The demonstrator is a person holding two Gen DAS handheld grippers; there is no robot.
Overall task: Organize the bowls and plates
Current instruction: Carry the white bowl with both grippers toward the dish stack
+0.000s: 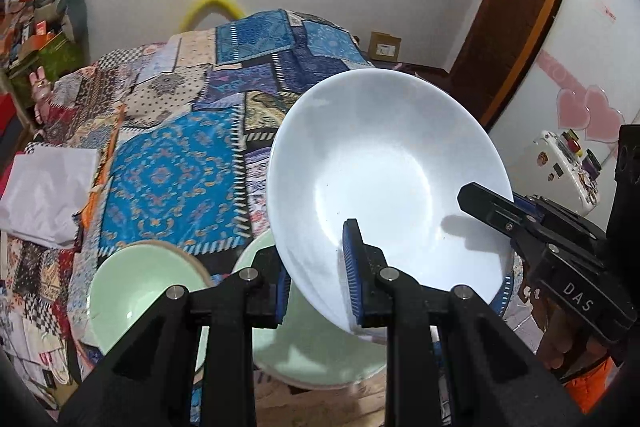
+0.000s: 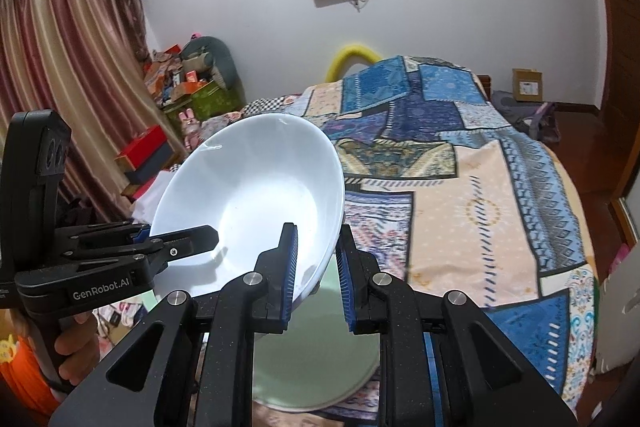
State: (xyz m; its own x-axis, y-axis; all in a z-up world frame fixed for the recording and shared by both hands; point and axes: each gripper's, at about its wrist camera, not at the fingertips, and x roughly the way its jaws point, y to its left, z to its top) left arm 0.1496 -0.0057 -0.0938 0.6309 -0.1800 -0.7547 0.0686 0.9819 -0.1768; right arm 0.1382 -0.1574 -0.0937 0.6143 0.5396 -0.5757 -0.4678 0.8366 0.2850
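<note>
Two grippers, left [image 1: 320, 267] & right [image 2: 318, 267], are clamped nearly shut on white bowl [image 1: 384, 179] rim, held tilted mid-frame over green plate [image 1: 320, 355]. Green bowl [image 1: 140, 291], lower left, isn't stacked yet; task judged approx. halfway.

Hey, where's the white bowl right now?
The white bowl is held tilted in the air by both grippers, left gripper and right gripper on opposite rims, just above the green plate on the patchwork bedspread.

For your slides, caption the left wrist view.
Both tongs grip a white bowl above a green plate.
</note>
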